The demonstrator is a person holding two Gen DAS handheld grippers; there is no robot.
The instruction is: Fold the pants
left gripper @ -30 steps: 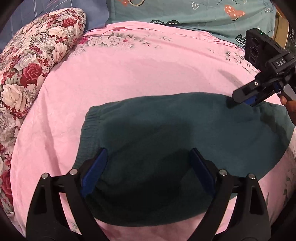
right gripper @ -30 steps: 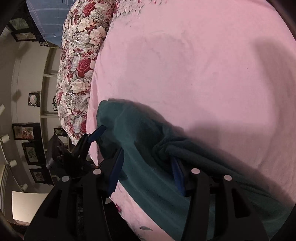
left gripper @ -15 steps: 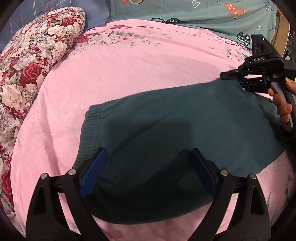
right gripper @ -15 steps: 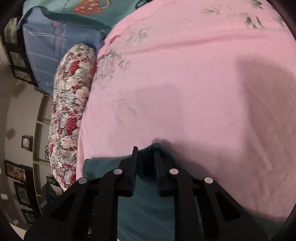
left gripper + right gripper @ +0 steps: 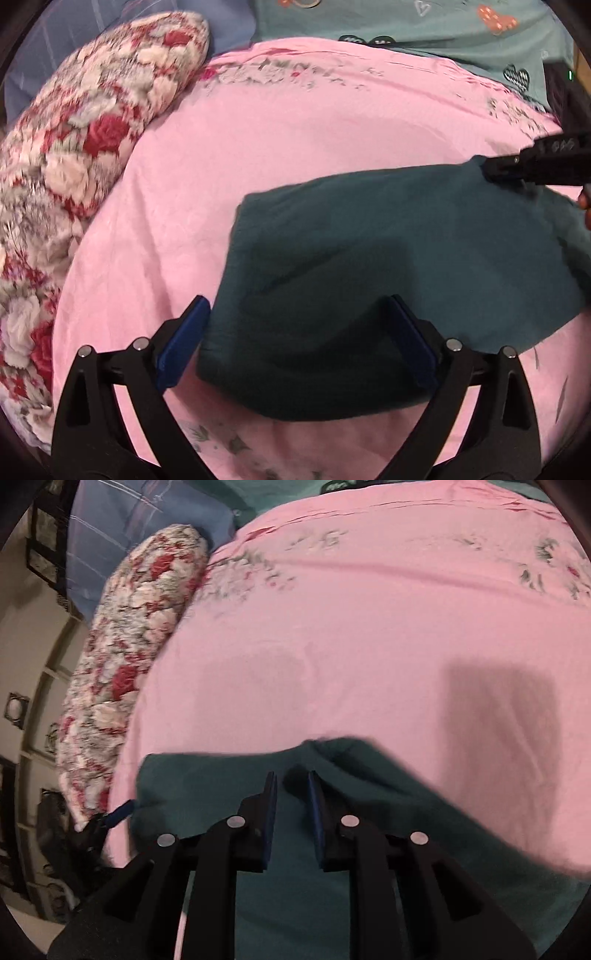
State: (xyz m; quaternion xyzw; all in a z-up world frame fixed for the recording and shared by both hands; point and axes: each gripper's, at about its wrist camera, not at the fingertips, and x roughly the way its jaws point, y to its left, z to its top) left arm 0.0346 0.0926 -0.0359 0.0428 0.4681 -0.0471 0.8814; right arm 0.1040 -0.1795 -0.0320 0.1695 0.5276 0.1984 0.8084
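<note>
On the right gripper [image 5: 491, 171], blurred white lettering cannot be read.

Left gripper [image 5: 295, 332] showing black angular arms, blue pads, silver screws, right gripper [image 5: 291, 794] showing matching black arms, narrow blue pads

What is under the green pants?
The pink bedsheet lies under the green pants and shows all around them. Whatever lies directly beneath the cloth is covered and cannot be seen.
</note>
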